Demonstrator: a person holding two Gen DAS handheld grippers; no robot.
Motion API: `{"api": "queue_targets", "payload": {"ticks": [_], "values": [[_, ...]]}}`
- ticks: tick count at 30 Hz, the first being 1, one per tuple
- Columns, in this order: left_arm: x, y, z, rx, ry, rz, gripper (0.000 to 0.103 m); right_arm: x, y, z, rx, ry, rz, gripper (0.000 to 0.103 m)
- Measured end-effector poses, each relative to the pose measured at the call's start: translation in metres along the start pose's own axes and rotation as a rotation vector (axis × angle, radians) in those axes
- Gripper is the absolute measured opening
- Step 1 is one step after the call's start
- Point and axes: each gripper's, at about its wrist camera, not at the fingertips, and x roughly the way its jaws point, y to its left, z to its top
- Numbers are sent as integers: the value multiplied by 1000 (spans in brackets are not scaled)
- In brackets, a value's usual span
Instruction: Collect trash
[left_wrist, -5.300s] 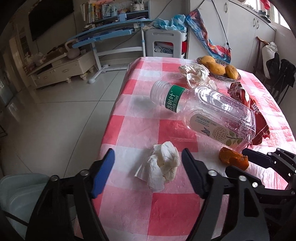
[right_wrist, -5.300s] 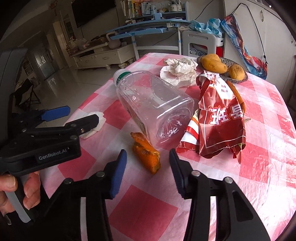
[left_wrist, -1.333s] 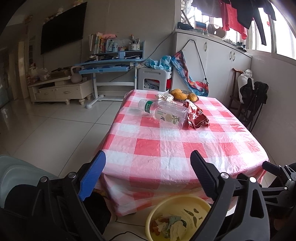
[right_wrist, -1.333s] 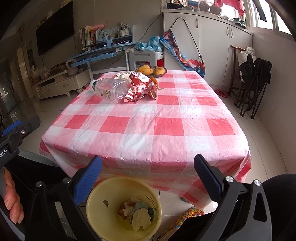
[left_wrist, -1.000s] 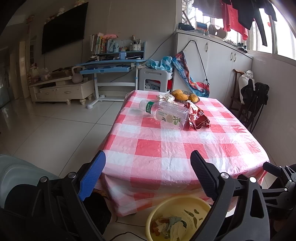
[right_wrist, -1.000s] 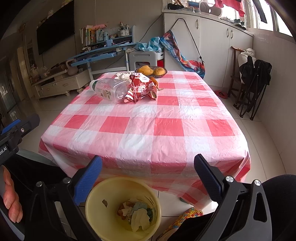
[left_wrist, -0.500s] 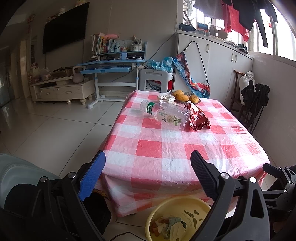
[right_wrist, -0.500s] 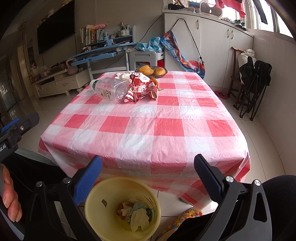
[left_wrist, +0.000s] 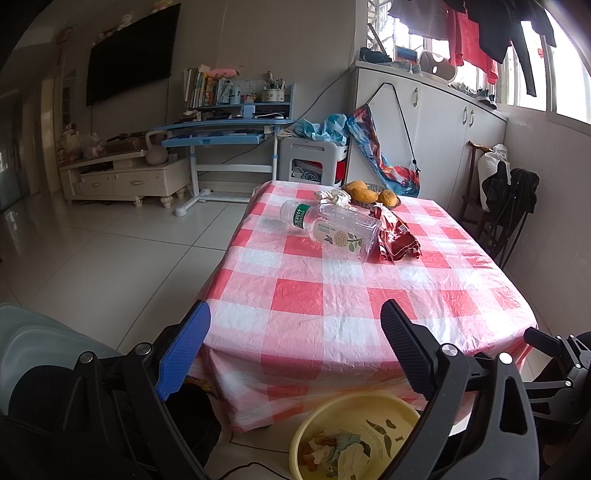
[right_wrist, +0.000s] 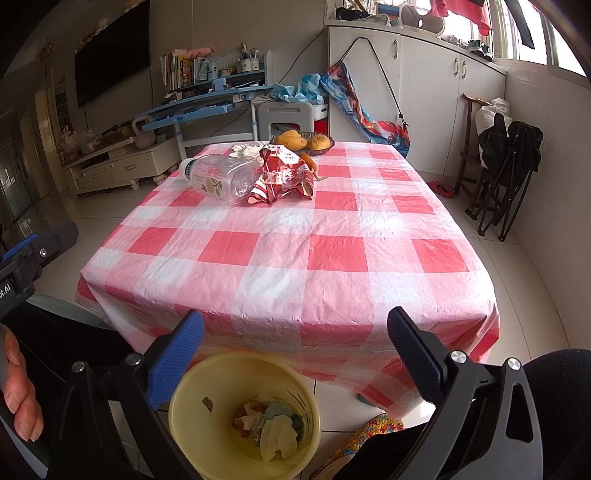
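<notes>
A yellow bin (right_wrist: 243, 413) stands on the floor at the near edge of the red-checked table (right_wrist: 295, 251), holding crumpled tissue and orange scraps. It also shows low in the left wrist view as the yellow bin (left_wrist: 354, 435). My right gripper (right_wrist: 295, 354) hovers open above it, empty. My left gripper (left_wrist: 295, 347) is open and empty too, over the table's near edge (left_wrist: 295, 369). Far up the table lie a clear plastic bottle (left_wrist: 332, 229), a red snack wrapper (left_wrist: 397, 240) and crumpled white paper (left_wrist: 332, 195).
A bowl of yellow fruit (right_wrist: 303, 142) sits at the table's far end. A folded black chair (right_wrist: 506, 177) leans by the right wall. A blue desk (left_wrist: 221, 136) and a white stool (left_wrist: 314, 162) stand behind the table. A hand (right_wrist: 18, 398) holds the left gripper.
Since 5.3 s ago both grippers pulled back from the table top to the bin, and the tissue and orange peel are gone from the table. Over the last second almost nothing moved.
</notes>
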Motion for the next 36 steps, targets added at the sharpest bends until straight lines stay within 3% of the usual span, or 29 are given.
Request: {"api": "queue_targets", "payload": {"ticks": [36], "values": [[2, 2, 4, -14, -2, 8, 92, 0, 2, 0, -6, 0, -2, 95]]}}
